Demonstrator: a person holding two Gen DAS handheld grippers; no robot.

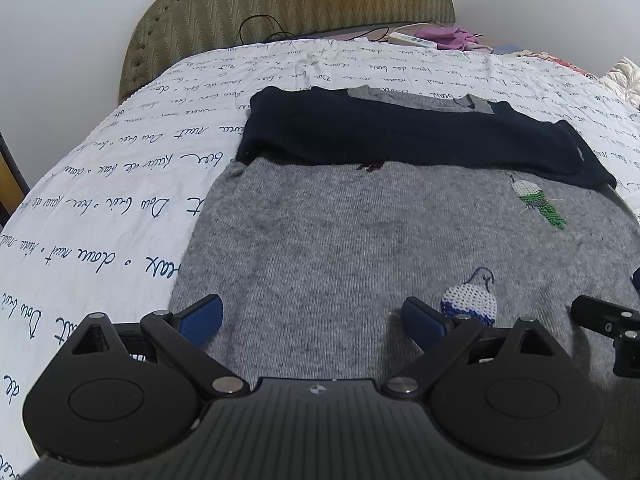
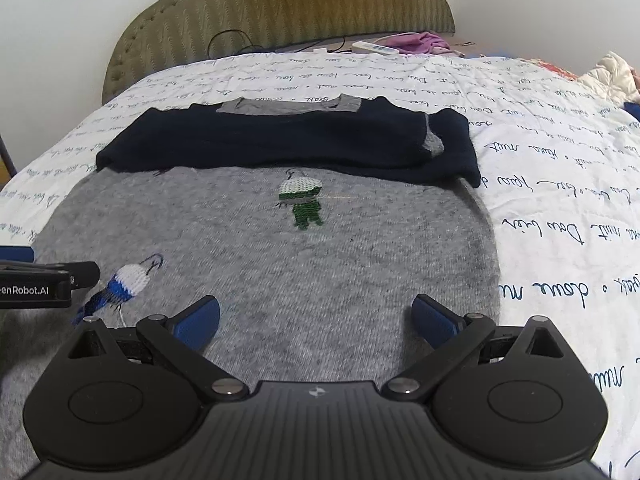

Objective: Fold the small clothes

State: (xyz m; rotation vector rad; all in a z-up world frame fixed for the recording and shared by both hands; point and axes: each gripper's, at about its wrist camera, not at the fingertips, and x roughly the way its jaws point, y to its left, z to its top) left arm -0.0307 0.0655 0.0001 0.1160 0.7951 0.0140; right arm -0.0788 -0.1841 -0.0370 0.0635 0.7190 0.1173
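Note:
A small grey knit sweater (image 1: pixel 340 240) with embroidered birds lies flat on the bed, also in the right wrist view (image 2: pixel 280 272). Its dark navy sleeves (image 1: pixel 400 136) are folded across the chest below the grey collar, also in the right wrist view (image 2: pixel 288 140). My left gripper (image 1: pixel 312 316) is open and empty, low over the sweater's near left part. My right gripper (image 2: pixel 316 316) is open and empty over the near right part. Each gripper shows at the edge of the other's view, the right gripper (image 1: pixel 608 328) and the left gripper (image 2: pixel 40 280).
The bed has a white cover with blue script (image 1: pixel 100 208) and a padded olive headboard (image 1: pixel 288 4). A white power strip (image 1: pixel 412 40) and purple cloth (image 1: pixel 452 36) lie near the headboard. Crumpled bedding (image 2: pixel 612 76) sits at the far right.

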